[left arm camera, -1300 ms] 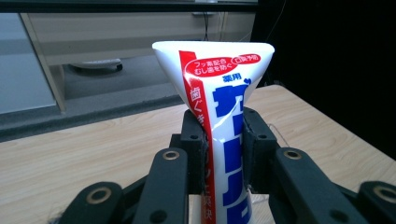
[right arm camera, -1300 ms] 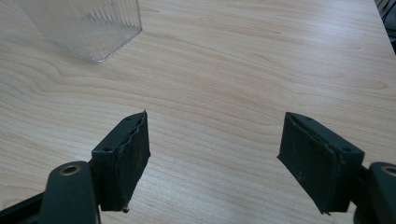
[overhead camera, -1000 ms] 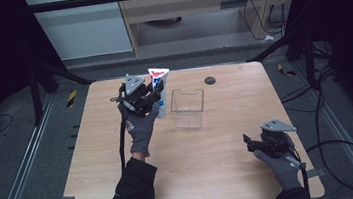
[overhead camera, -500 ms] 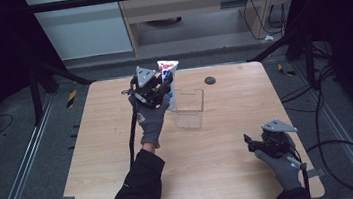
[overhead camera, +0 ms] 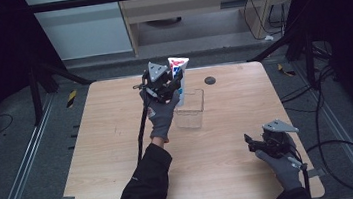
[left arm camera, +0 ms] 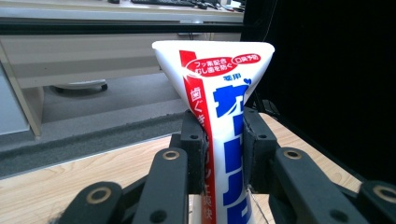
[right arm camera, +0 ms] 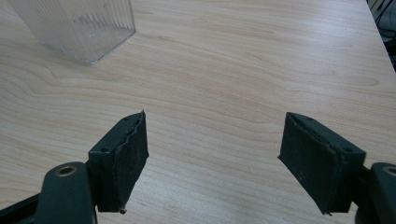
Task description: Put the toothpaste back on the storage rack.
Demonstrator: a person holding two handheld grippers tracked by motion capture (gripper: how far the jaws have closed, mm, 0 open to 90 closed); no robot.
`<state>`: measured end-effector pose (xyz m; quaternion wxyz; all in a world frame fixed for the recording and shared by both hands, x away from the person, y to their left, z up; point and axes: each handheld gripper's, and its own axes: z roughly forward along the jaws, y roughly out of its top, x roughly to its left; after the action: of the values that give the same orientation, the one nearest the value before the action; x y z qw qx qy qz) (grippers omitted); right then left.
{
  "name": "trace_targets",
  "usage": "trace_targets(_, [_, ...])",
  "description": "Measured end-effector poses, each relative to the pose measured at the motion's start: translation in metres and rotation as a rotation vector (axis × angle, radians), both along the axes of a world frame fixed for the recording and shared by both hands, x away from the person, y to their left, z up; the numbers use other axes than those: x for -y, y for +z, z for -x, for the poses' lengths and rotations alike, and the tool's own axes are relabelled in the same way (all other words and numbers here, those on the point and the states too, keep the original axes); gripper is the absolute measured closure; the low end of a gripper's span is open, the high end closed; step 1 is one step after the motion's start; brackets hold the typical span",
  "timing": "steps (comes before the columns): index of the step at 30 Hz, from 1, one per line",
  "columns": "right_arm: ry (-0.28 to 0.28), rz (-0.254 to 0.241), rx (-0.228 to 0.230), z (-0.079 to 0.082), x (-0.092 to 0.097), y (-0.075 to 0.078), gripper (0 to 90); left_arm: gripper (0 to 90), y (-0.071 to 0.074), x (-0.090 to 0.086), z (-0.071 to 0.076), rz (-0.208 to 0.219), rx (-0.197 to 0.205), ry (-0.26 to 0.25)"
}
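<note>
A white toothpaste tube (overhead camera: 178, 70) with red and blue print stands upright between the jaws of my left gripper (overhead camera: 171, 84), which is shut on it. The same tube (left arm camera: 223, 126) rises flat end up in the left gripper view, pinched by both pads. The hand carries it in the air just left of a clear ribbed plastic box (overhead camera: 189, 109) at the table's middle. My right gripper (overhead camera: 250, 144) rests low near the front right of the table, jaws wide apart and nothing between them (right arm camera: 212, 161). A corner of the clear box (right arm camera: 79, 28) sits at the upper left of the right gripper view.
A small dark round cap (overhead camera: 209, 80) lies on the wooden table (overhead camera: 103, 138) behind the box. Black frame posts stand at the far corners, with a shelf unit beyond. Cables trail off the right edge.
My left hand has carried the toothpaste tube to the right, from the far left part of the table up to the clear box's left side. The right gripper has stayed in place.
</note>
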<state>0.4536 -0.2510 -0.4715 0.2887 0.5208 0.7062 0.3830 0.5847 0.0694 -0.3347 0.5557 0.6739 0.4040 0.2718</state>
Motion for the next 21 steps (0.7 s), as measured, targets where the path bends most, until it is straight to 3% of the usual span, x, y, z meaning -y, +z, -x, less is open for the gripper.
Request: trace_targets(21, [-0.001,0.003,-0.002,0.000,0.001,-0.001,22.9,72.9,-0.025,0.016,-0.021,-0.033,-0.025,-0.001])
